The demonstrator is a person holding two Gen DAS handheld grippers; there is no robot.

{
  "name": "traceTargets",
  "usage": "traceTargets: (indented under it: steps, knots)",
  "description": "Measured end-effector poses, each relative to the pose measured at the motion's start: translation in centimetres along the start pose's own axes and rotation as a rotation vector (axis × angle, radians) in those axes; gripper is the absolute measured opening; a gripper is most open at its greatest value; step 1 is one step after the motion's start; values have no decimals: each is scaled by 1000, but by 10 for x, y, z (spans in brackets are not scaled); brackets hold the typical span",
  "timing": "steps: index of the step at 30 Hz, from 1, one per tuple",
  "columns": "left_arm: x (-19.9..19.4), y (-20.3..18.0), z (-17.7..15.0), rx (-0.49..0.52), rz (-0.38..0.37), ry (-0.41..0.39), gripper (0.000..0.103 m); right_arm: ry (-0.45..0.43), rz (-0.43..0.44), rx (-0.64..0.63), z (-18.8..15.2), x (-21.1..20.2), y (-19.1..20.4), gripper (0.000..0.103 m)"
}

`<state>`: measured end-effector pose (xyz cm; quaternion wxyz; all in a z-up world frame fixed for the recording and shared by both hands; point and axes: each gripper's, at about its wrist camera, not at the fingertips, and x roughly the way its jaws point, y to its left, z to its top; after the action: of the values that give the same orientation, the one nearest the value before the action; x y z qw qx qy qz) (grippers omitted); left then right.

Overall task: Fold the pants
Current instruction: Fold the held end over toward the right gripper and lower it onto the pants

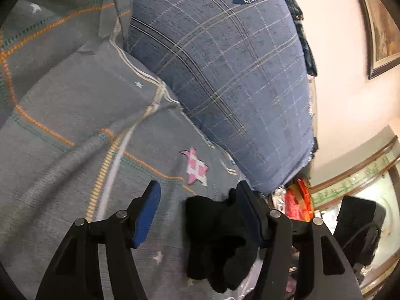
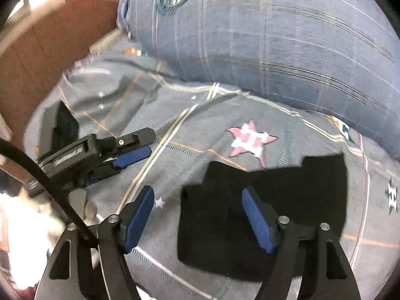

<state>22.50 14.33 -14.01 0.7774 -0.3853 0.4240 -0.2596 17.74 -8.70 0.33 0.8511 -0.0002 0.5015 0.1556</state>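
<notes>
Black pants (image 2: 262, 212) lie folded flat on the grey star bedsheet (image 2: 175, 130), just below its pink star (image 2: 250, 142); we see right gripper (image 2: 197, 215) wide open over them, left gripper (image 2: 132, 150) open, empty beside them

Grey bedspread (image 2: 190, 125) with orange stitched lines, small white stars, and a pink-and-white checked star patch (image 2: 250, 141). Large blue plaid pillow (image 1: 225, 75) with a round crest lies on it at the far side. Framed picture (image 1: 380, 25) hangs on the pale wall, right. Brown headboard (image 2: 37, 62), far left.
</notes>
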Motion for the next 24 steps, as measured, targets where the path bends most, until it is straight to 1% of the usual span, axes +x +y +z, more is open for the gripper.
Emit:
traceTargets:
  steps: [2, 4, 5, 6, 7, 8, 9, 10, 12, 14, 16, 17, 18, 19, 20, 21, 22, 24]
  knots:
    - [-4, 2, 2, 7, 37, -22, 61, 69, -71, -55, 6, 28, 18, 79]
    - [-10, 5, 4, 7, 63, -41, 61, 145, -208, -145, 0, 52, 30, 79]
    - [-13, 6, 5, 3, 65, -47, 61, 165, -282, -186, -6, 60, 31, 73]
    - [-16, 8, 7, -3, 60, -55, 61, 170, -307, -194, -10, 61, 28, 48]
    - [-19, 9, 8, -10, 51, -64, 61, 165, -293, -162, -12, 56, 22, 32]
    - [-22, 10, 9, -15, 44, -70, 61, 140, -247, -93, -10, 45, 11, 31]
    - [-25, 10, 10, -18, 40, -78, 61, 112, -201, -37, -9, 33, 2, 17]
    - [-27, 11, 11, -18, 42, -87, 61, 90, -173, 4, -5, 24, -5, 11]
    - [-28, 12, 11, -21, 45, -93, 61, 38, -151, 64, 4, 8, -16, 11]
    - [-27, 12, 10, -24, 43, -89, 61, 9, -150, 100, 13, 4, -23, 11]
    - [-25, 11, 9, -23, 47, -86, 61, 23, -114, 152, 19, 14, -28, 13]
    - [-25, 11, 9, -22, 49, -84, 61, 42, -86, 185, 20, 25, -32, 16]
    - [-24, 11, 8, -22, 50, -81, 61, 68, -51, 211, 19, 36, -34, 26]
    - [-24, 11, 8, -22, 49, -78, 61, 93, -8, 230, 18, 49, -35, 46]
    - [-24, 11, 7, -23, 46, -75, 61, 109, 60, 259, 15, 59, -37, 54]
    - [-24, 10, 6, -20, 34, -72, 61, 95, 117, 289, 12, 59, -41, 62]
    - [-24, 8, 5, -16, 23, -70, 61, 70, 165, 315, 12, 56, -45, 62]
    - [-23, 2, 3, 3, -3, -65, 61, -5, 293, 367, 11, 33, -58, 62]
